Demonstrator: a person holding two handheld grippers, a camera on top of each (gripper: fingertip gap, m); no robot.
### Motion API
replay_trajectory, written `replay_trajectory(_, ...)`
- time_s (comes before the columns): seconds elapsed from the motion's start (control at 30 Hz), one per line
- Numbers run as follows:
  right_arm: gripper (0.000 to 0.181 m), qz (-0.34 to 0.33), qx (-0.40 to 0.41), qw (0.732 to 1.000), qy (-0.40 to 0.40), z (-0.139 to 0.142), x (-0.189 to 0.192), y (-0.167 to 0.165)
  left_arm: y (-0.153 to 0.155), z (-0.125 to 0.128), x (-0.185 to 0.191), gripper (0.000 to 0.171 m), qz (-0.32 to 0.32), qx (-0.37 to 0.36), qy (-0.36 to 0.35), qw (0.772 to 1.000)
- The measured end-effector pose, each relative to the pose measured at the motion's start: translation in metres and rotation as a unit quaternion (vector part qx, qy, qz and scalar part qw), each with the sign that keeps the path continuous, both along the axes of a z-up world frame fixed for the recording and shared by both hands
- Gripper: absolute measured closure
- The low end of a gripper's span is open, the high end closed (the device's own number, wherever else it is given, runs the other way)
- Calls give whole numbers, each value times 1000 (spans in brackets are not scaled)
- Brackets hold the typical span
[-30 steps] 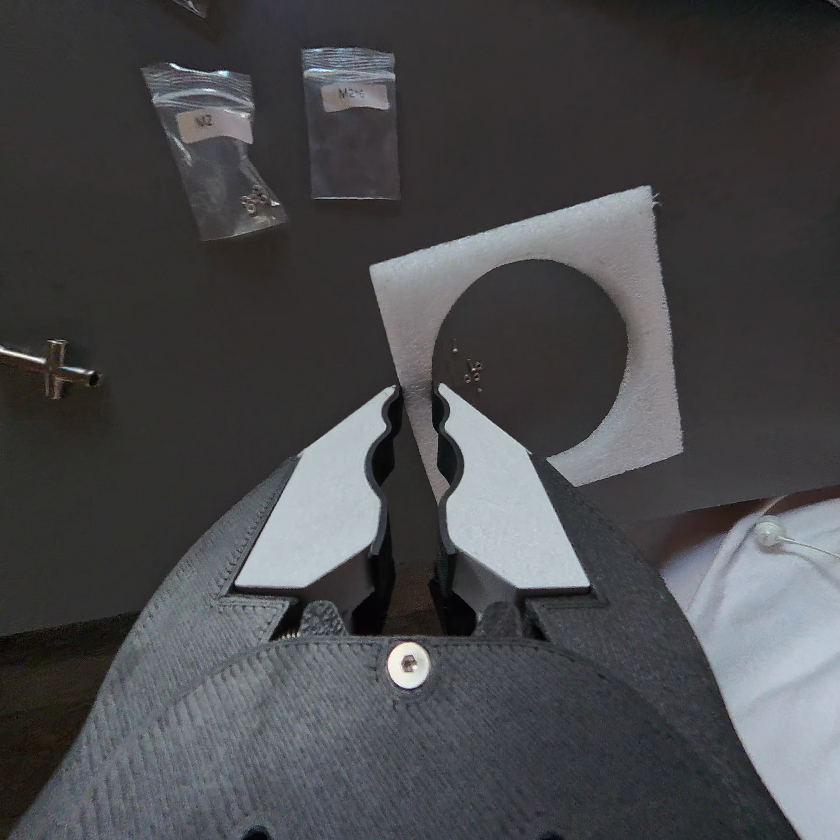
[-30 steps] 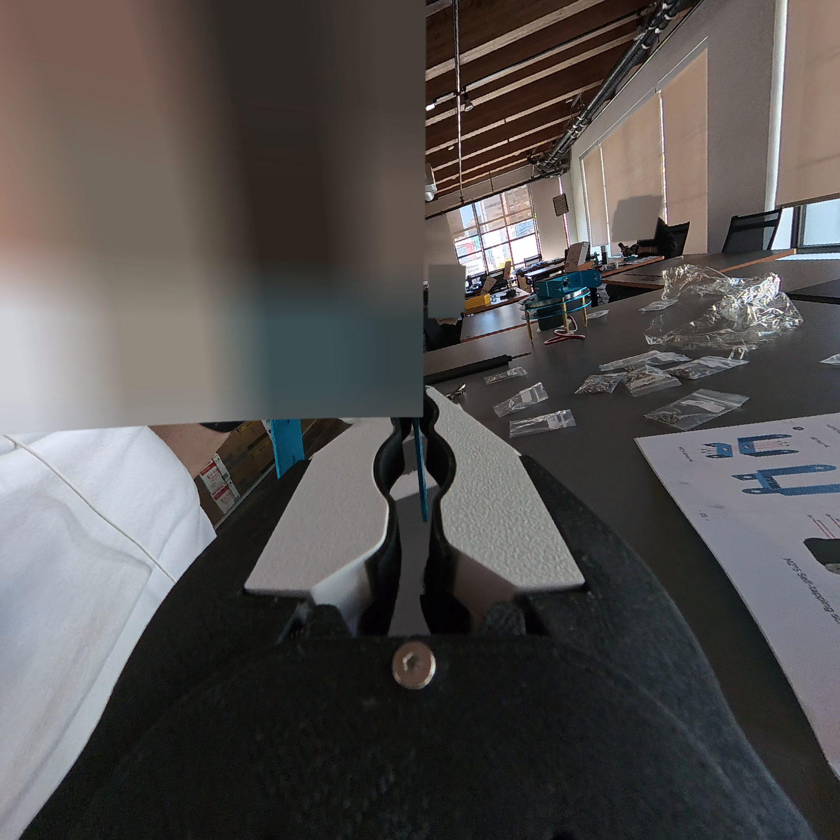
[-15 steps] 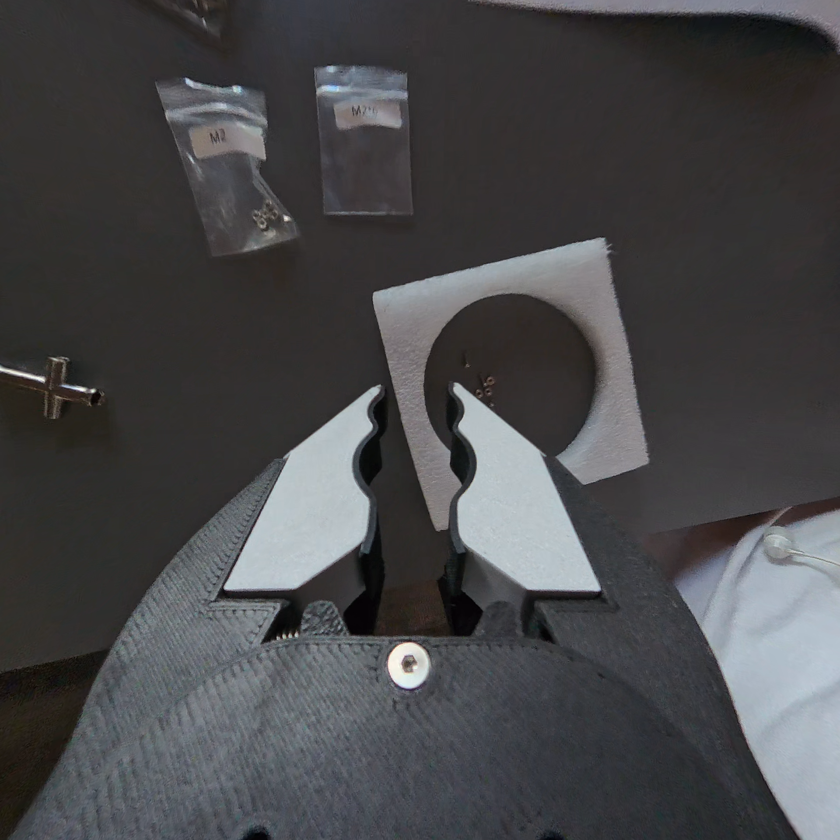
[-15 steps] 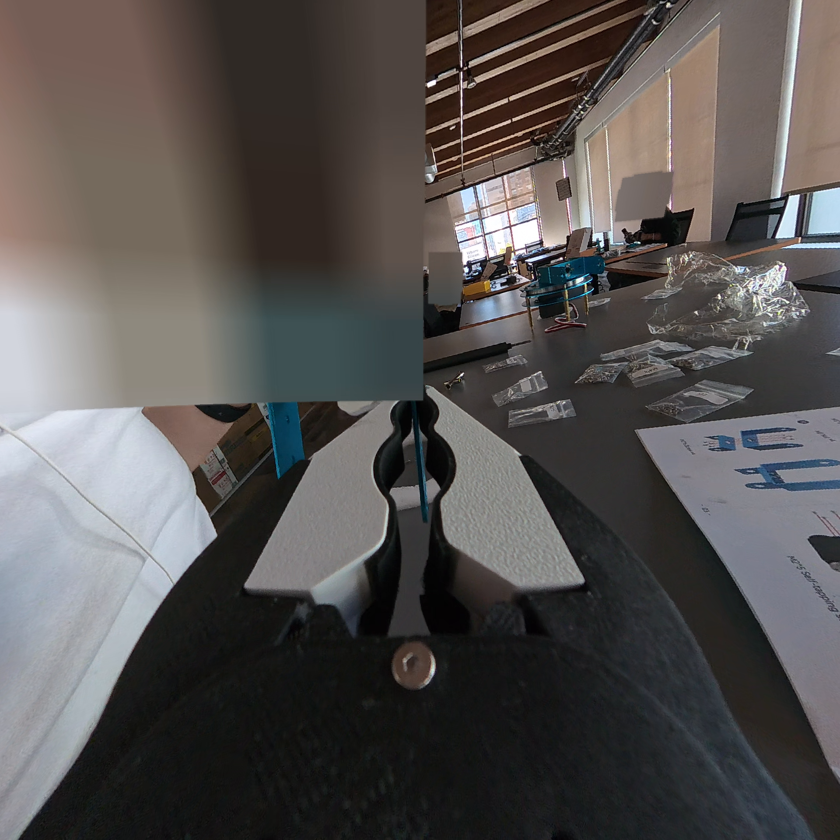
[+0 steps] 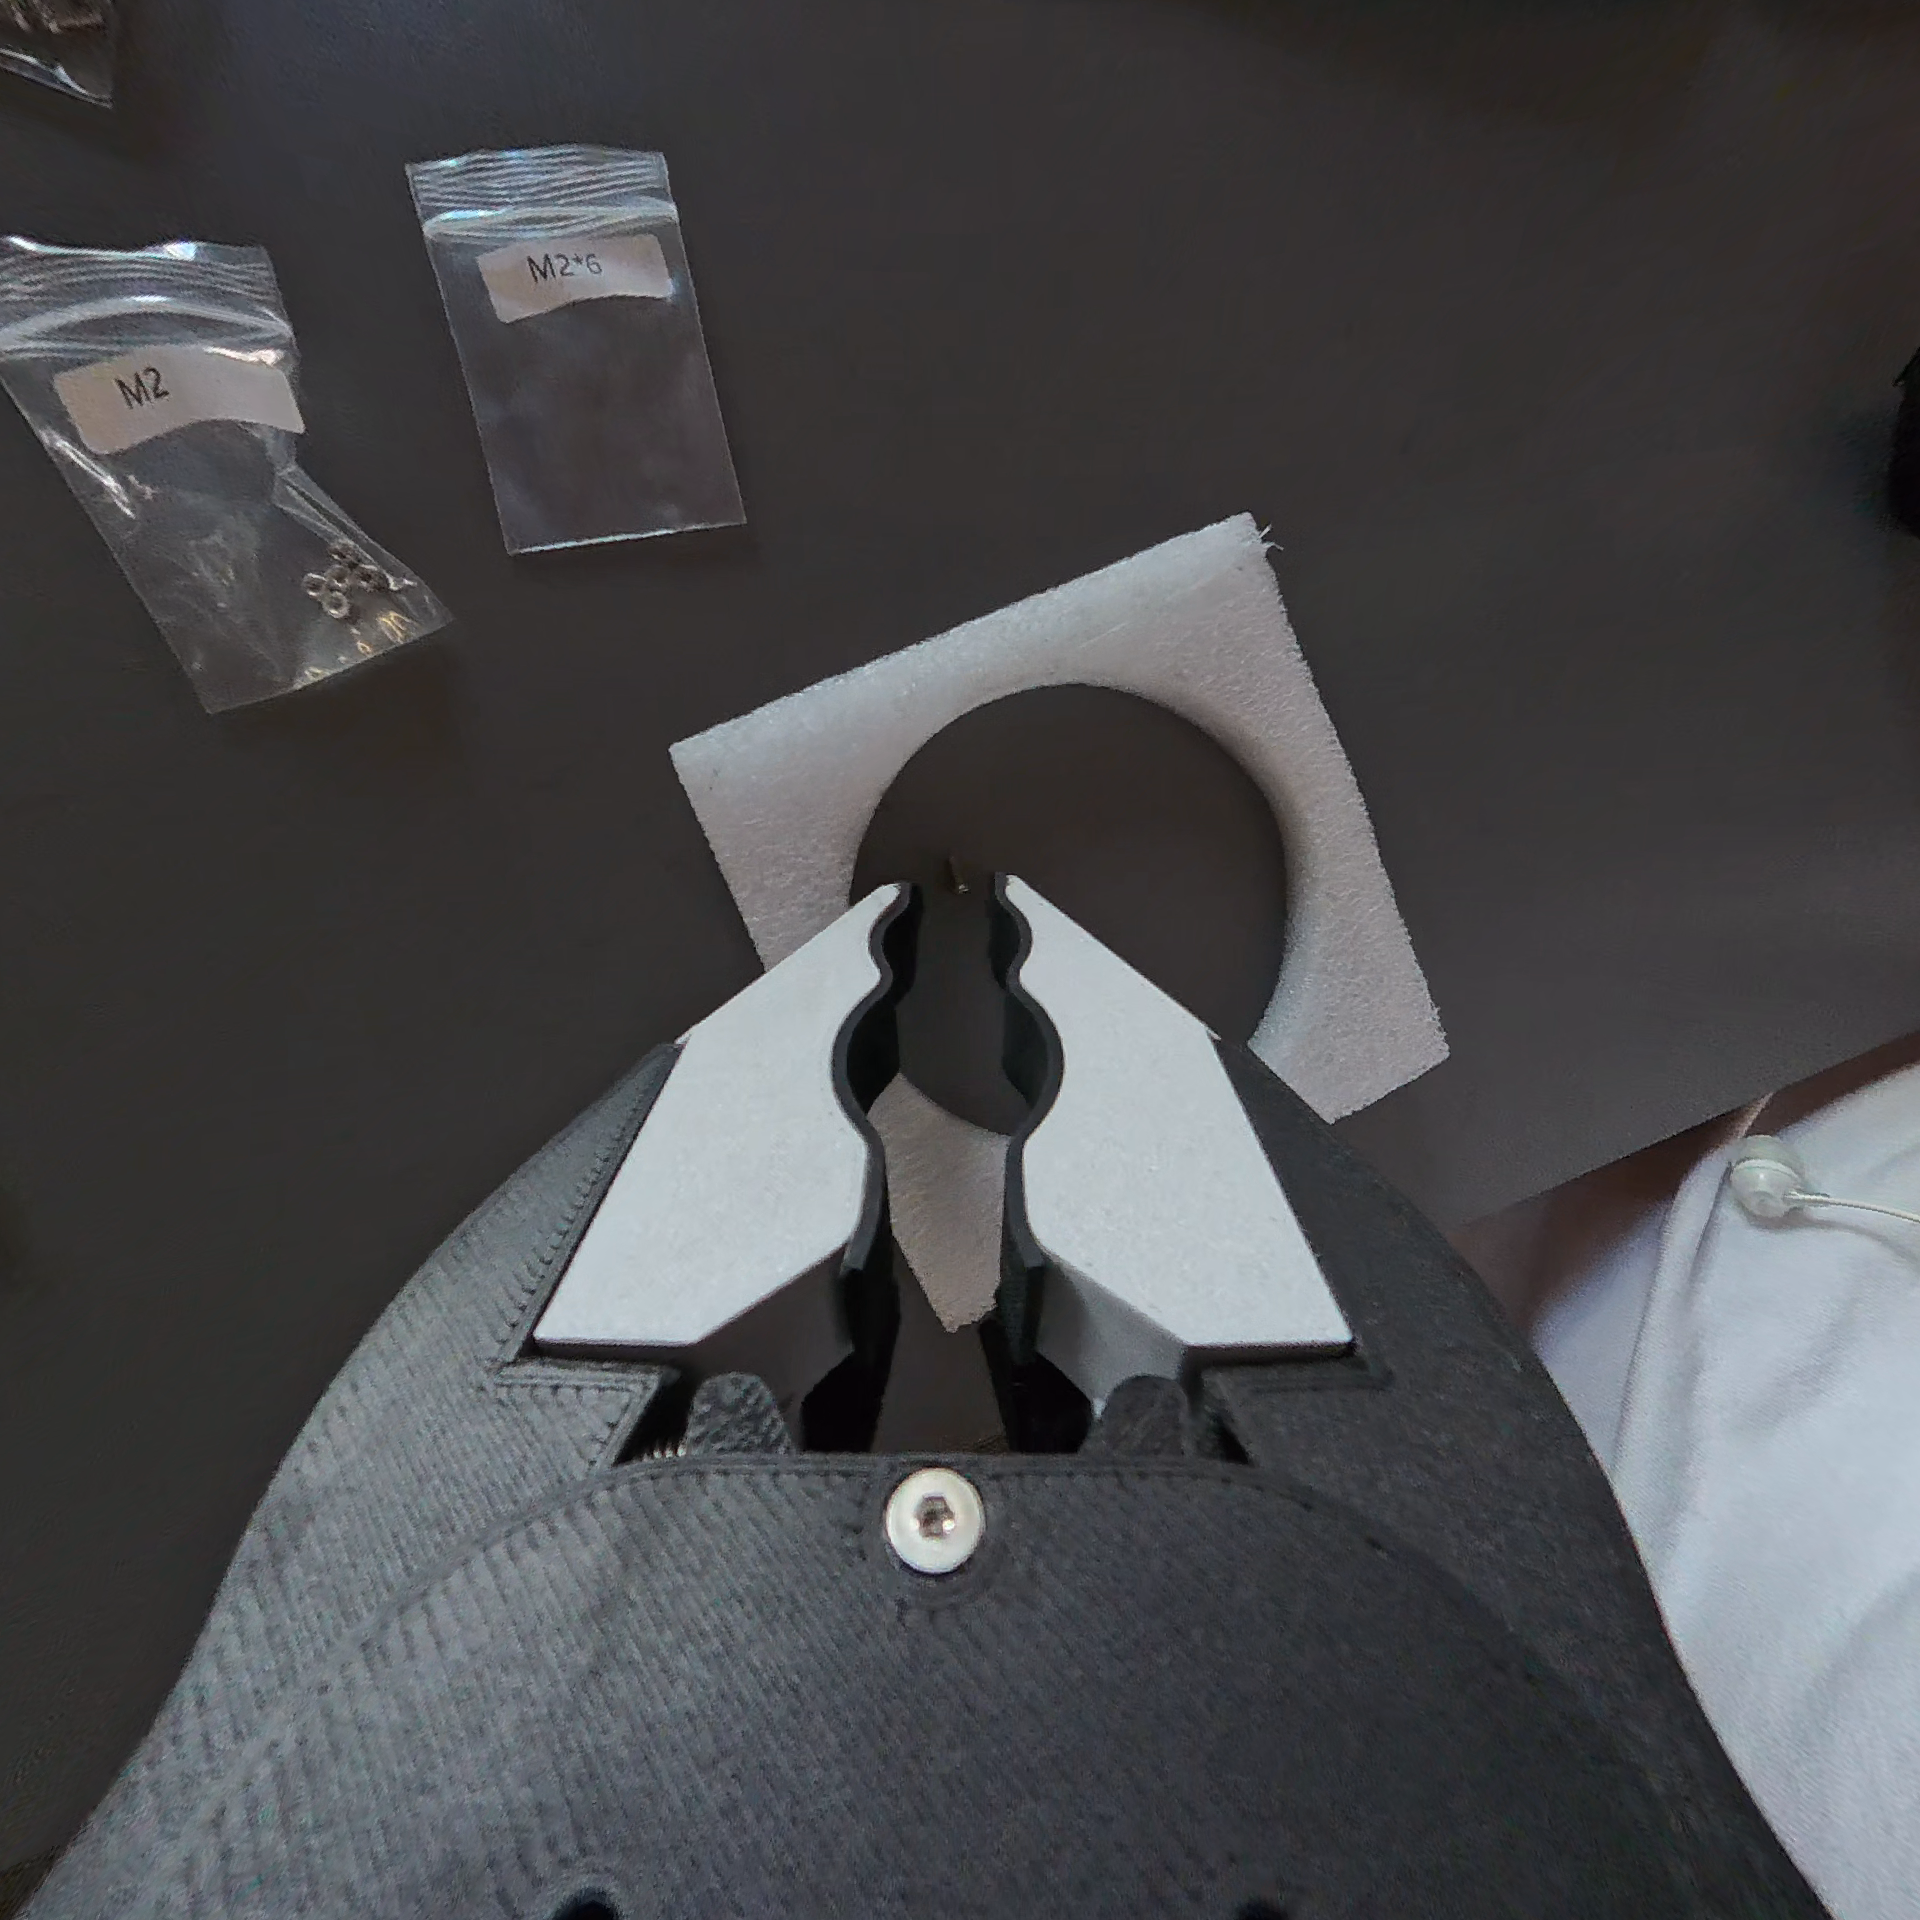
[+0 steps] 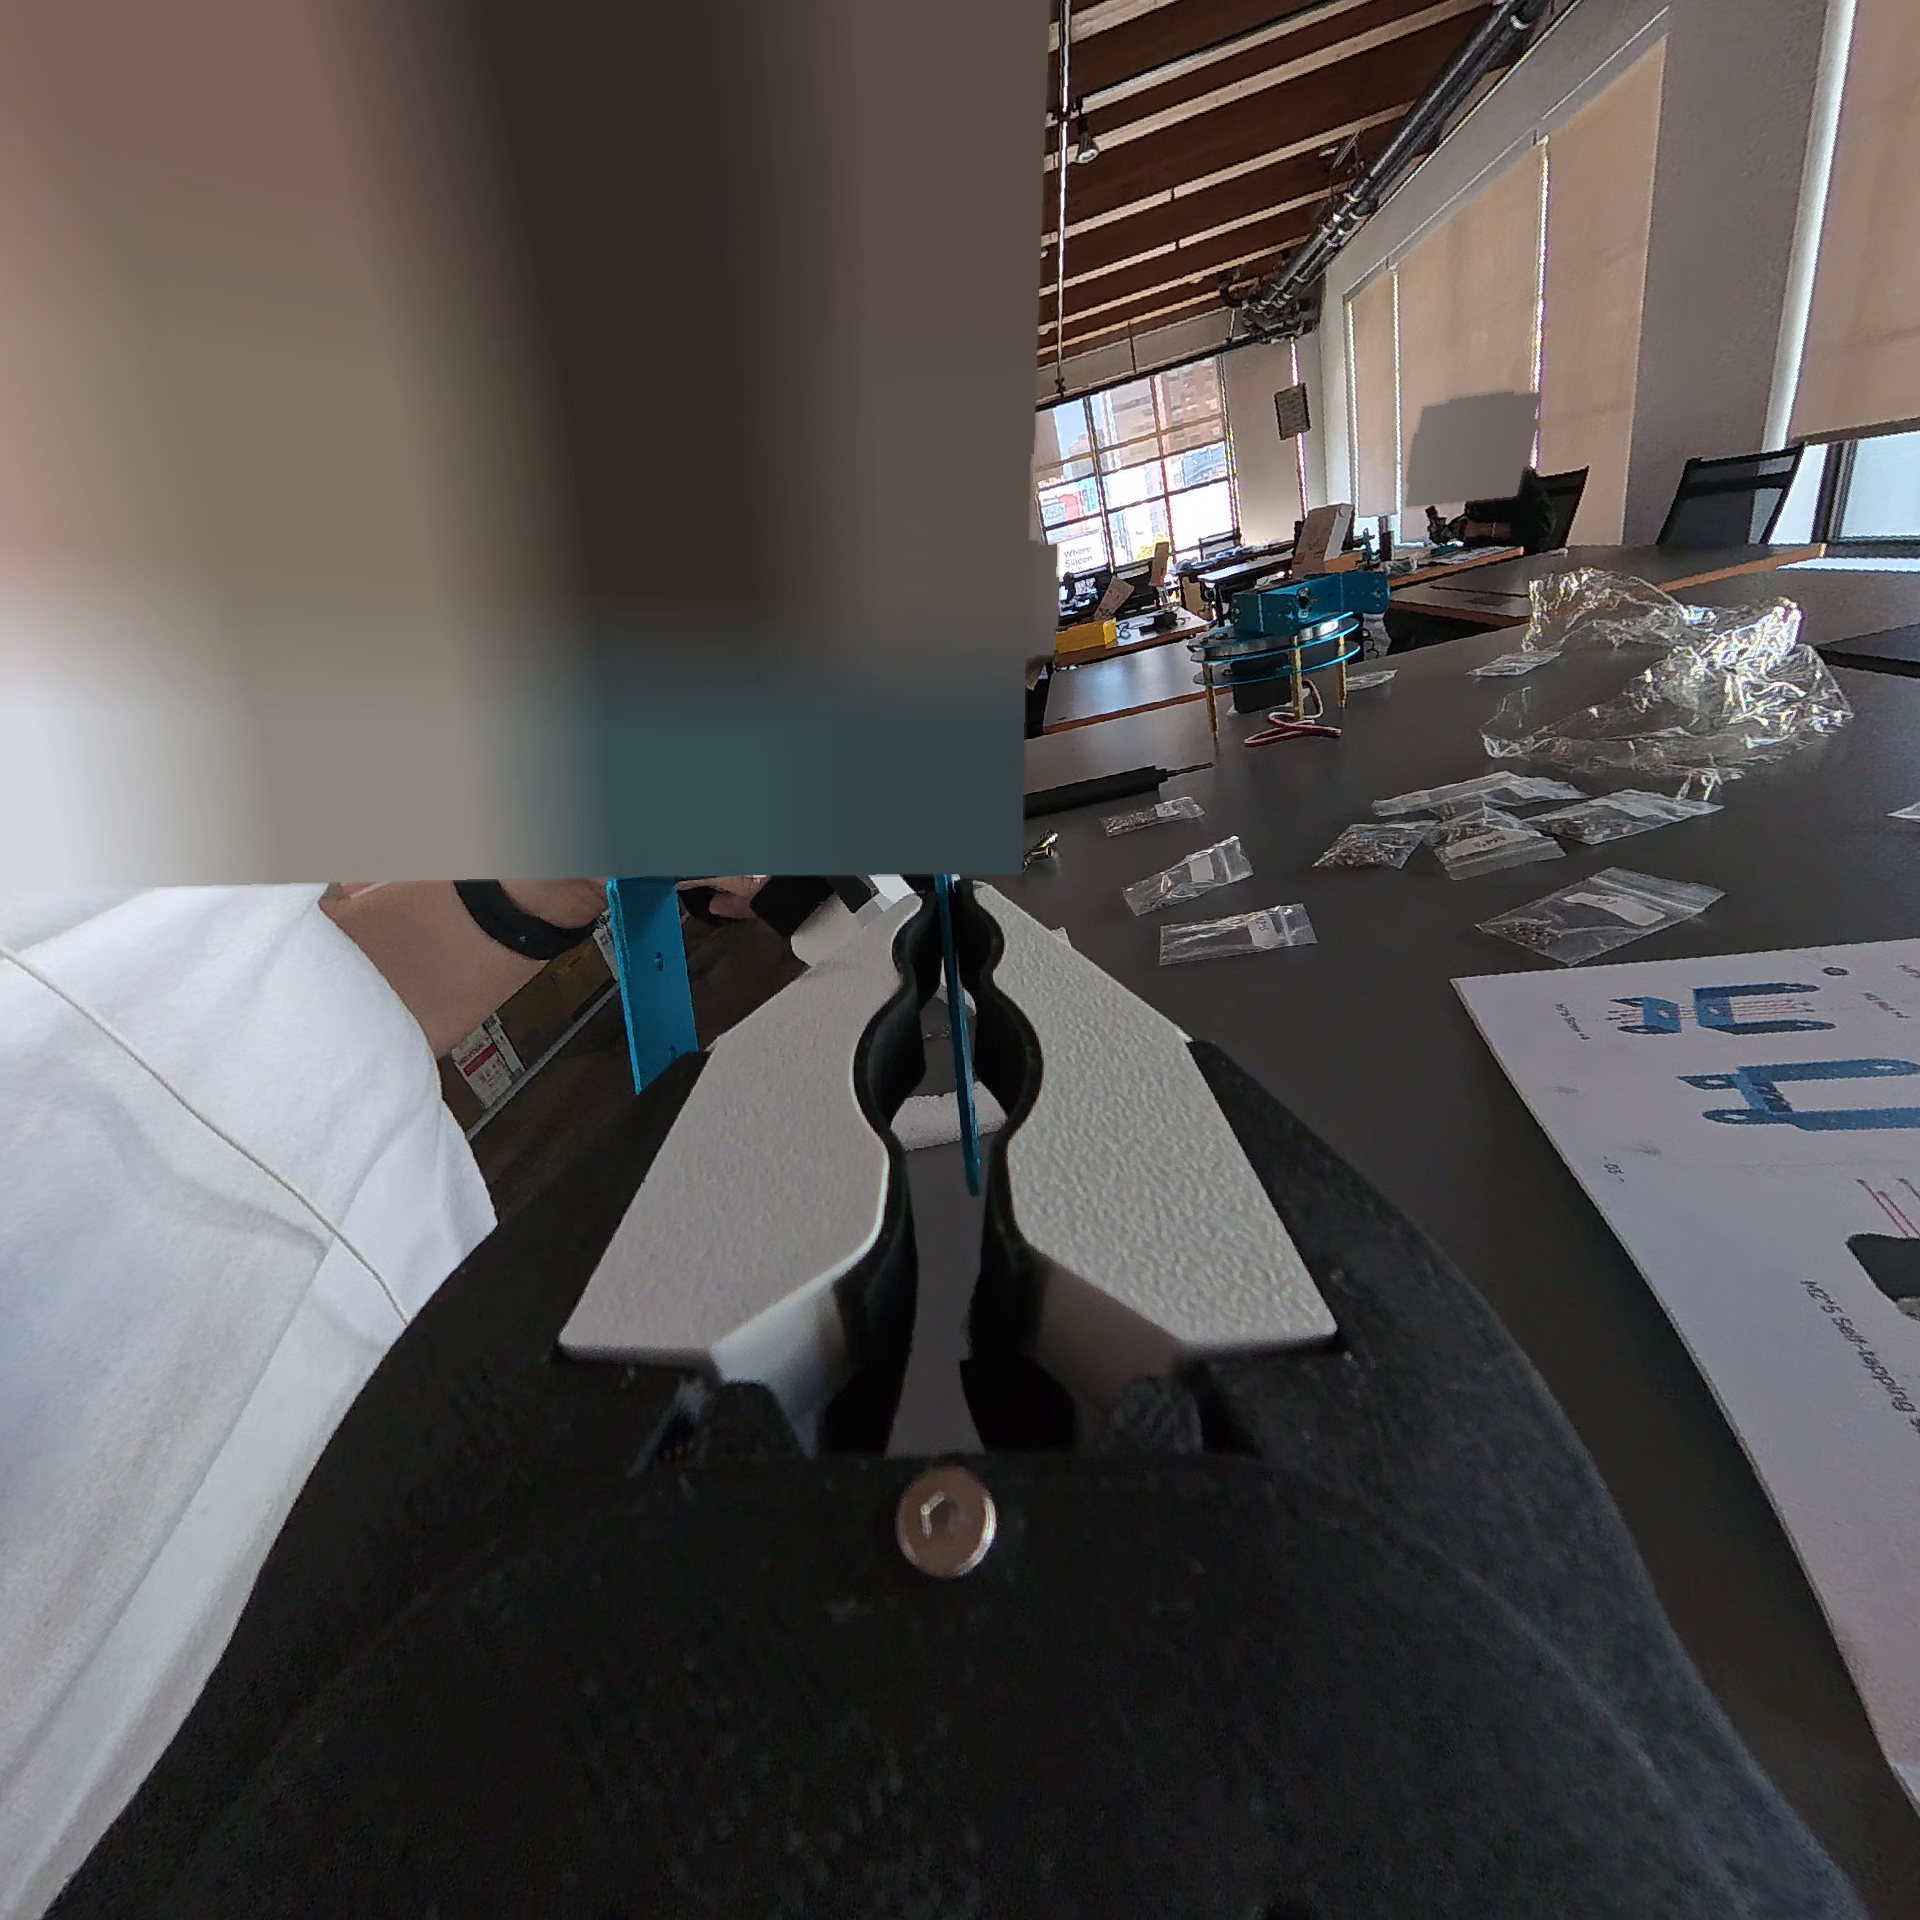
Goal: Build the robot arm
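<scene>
In the left wrist view my left gripper (image 5: pixel 958 891) is open with a narrow gap, its tips low over the round hole of a white foam square (image 5: pixel 1340 831) on the dark table (image 5: pixel 1351 312). A tiny screw (image 5: pixel 956 871) lies just past the tips; other small screws are hidden under the fingers. In the right wrist view my right gripper (image 6: pixel 948 899) is shut on a thin blue metal plate (image 6: pixel 961 1060), seen edge-on between the pads. Another blue limb of that part (image 6: pixel 649 977) stands to the left, held above the table's near edge.
Two small clear zip bags (image 5: pixel 592 395) (image 5: pixel 208 488) lie left of the foam. A printed sheet (image 6: pixel 1714 1143), several hardware bags (image 6: pixel 1236 930), crumpled plastic (image 6: pixel 1662 686) and a blue round assembly (image 6: pixel 1299 623) sit on the table. A person's white sleeve (image 5: pixel 1766 1455) is close. The left gripper's tips are roughly 20 cm from the right gripper's. From my left tips it is roughly 7 cm to the white foam square (image 5: pixel 1340 831); from my right, 12 cm.
My left gripper has moved forward and down over the foam's hole and covers most of the small screws; its jaws have narrowed. The right gripper has held the blue plate almost still.
</scene>
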State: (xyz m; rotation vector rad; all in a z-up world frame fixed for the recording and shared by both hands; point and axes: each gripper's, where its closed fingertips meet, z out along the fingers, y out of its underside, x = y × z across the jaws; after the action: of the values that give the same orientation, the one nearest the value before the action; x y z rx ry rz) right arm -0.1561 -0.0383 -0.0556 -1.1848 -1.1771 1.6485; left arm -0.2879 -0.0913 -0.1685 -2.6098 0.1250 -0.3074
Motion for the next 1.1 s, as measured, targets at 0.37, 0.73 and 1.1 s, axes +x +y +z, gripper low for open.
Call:
replay_trajectory(0.37, 181, 3, 13, 1000, -6, -2, -1, -3, 2, -2, 0, 171, -18, 6, 20, 1000)
replay_trajectory(0.73, 181, -14, 27, 999, -15, -4, -2, 0, 6, 8, -6, 171, -34, 30, 15, 999)
replay_trajectory(1.1, 181, -17, 27, 999, -17, -5, -2, 2, -8, 7, -8, 161, -105, 19, 63, 992)
